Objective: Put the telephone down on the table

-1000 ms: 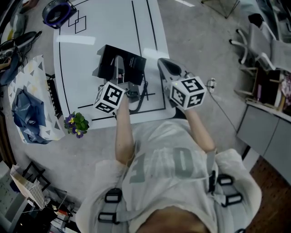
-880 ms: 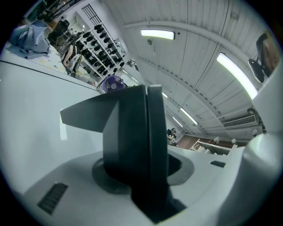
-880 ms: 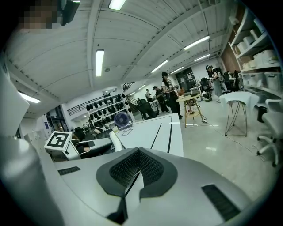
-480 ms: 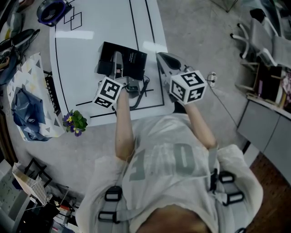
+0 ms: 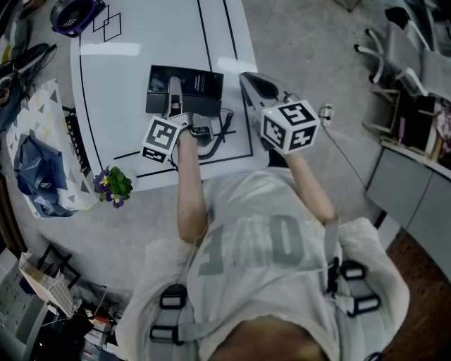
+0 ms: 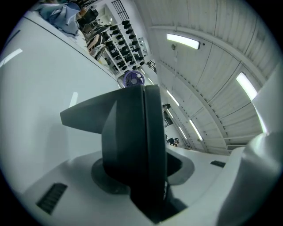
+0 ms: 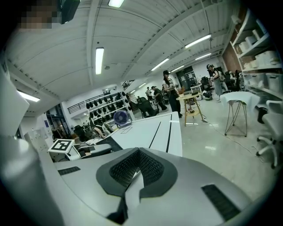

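The black telephone [image 5: 194,90] is over the white table [image 5: 141,70], clamped in my left gripper [image 5: 174,106], whose marker cube sits nearer me. In the left gripper view the telephone [image 6: 128,141] fills the middle as a dark slab seen edge-on, pressed between the jaws. Whether its underside touches the table I cannot tell. Its dark cord [image 5: 213,135] loops on the table just in front of it. My right gripper [image 5: 255,86] hovers at the table's right edge. In the right gripper view its pads [image 7: 150,170] meet with nothing between them.
A purple fan [image 5: 74,14] stands at the table's far left corner. A small flowerpot [image 5: 113,185] sits at the near left edge, with a patterned bag [image 5: 39,141] beside the table. Chairs [image 5: 402,49] and cabinets stand to the right. People [image 7: 170,90] stand far off.
The telephone has rolled in my left gripper from a tilted stand to lie squarer and flatter over the table, and its shadow has shrunk. The right gripper has kept still.
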